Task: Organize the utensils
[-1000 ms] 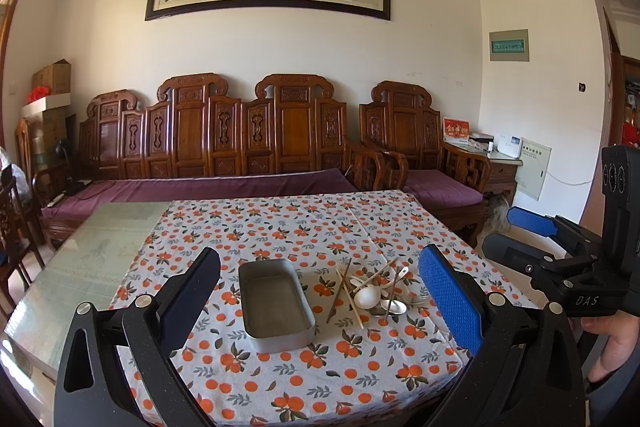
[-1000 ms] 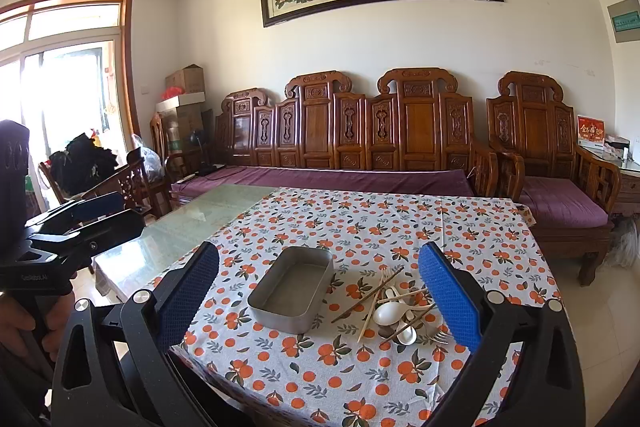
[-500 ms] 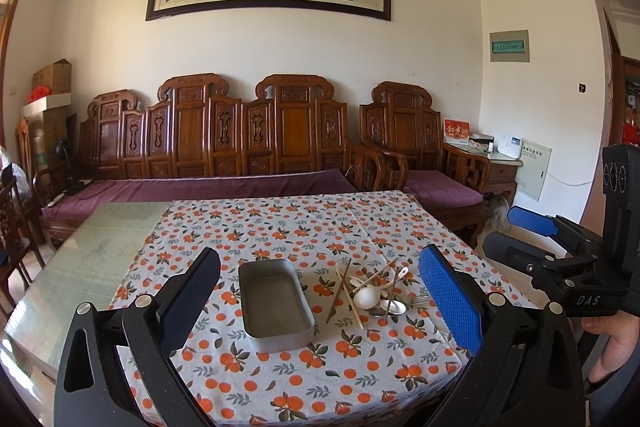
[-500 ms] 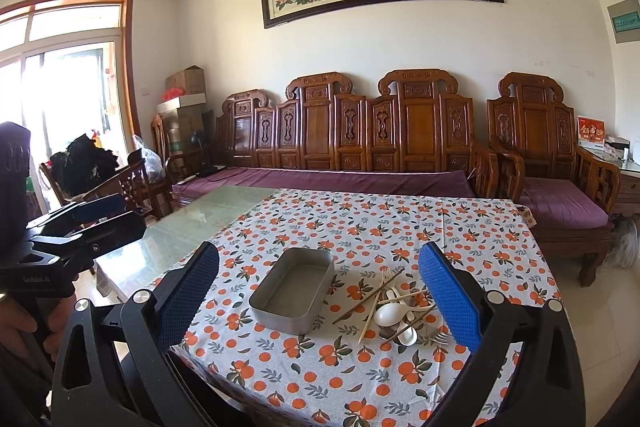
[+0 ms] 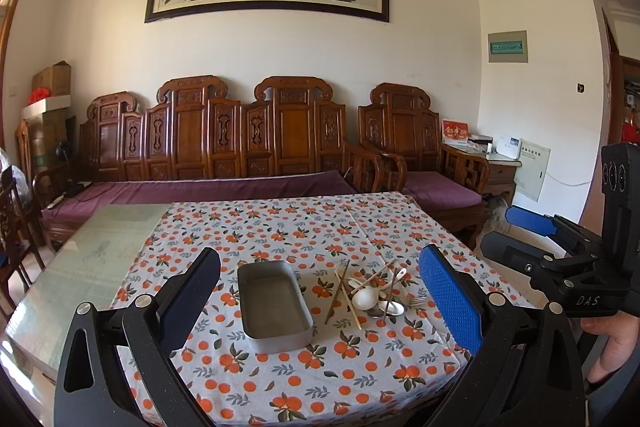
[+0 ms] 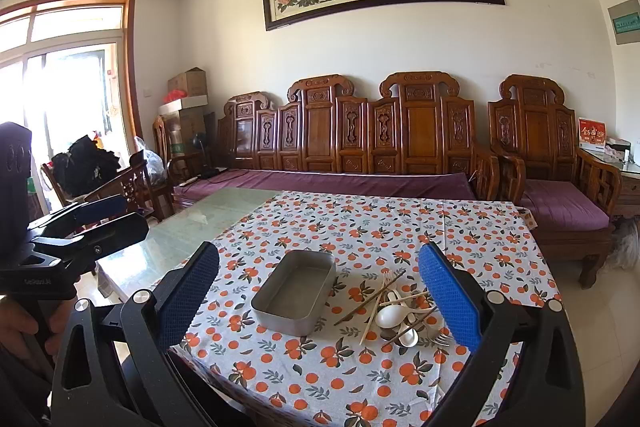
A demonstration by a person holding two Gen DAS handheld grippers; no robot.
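Both grippers hang above the near edge of the desk (image 5: 120, 251), jaws spread wide and holding nothing. The left gripper (image 5: 320, 291) frames the work area in its own view, and the right gripper (image 6: 320, 291) does the same from a little further right; each also shows at the edge of the other's view, with a hand (image 5: 612, 331) wrapped around the right one's handle.

A tablecloth (image 5: 280, 227) printed with oranges and leaves covers most of the desk, leaving bare glass at its 9 o'clock side. On the cloth sits a metal tray (image 5: 274, 301), a shallow grey rectangular tin with rounded corners, dull inside and with nothing in it. Just beside it, at its 3 o'clock, lies the utensil pile (image 5: 370, 293), not touching the tray in either view.

The pile is a loose tangle. A white spoon (image 6: 390, 315) with a broad glossy bowl lies on top near the middle. Several thin wooden chopsticks (image 6: 370, 297) cross over it at different angles, some pale and some darker brown. A metal fork (image 6: 440, 339) pokes out at the pile's 4 o'clock, tines outward, and a small metal spoon (image 6: 408, 338) rests at 6 o'clock. More pale spoons lie underneath, too jumbled to count.

Behind the desk at 12 o'clock stands a carved wooden bench (image 5: 248, 139) with purple cushions.
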